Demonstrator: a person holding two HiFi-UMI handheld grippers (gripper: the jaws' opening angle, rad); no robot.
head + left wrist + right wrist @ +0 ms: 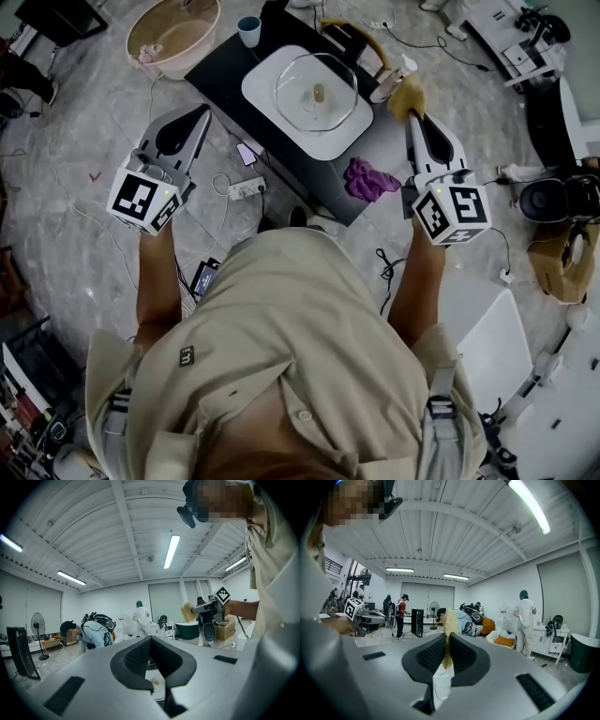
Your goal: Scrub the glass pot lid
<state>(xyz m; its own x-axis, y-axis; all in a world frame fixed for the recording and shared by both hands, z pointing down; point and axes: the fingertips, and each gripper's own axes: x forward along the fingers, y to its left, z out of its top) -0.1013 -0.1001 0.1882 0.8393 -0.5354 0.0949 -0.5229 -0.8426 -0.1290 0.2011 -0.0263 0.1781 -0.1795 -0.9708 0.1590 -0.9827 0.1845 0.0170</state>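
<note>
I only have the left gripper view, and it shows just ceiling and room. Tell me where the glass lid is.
Observer: The glass pot lid lies on a white tray on the dark table, ahead of both grippers in the head view.
Operator: Give me the right gripper's jaws up close.
Observer: The right gripper is shut on a tan sponge.
Operator: Report what else is on that table.
Observer: A purple cloth lies near the table's front edge, on the right gripper's side.
</note>
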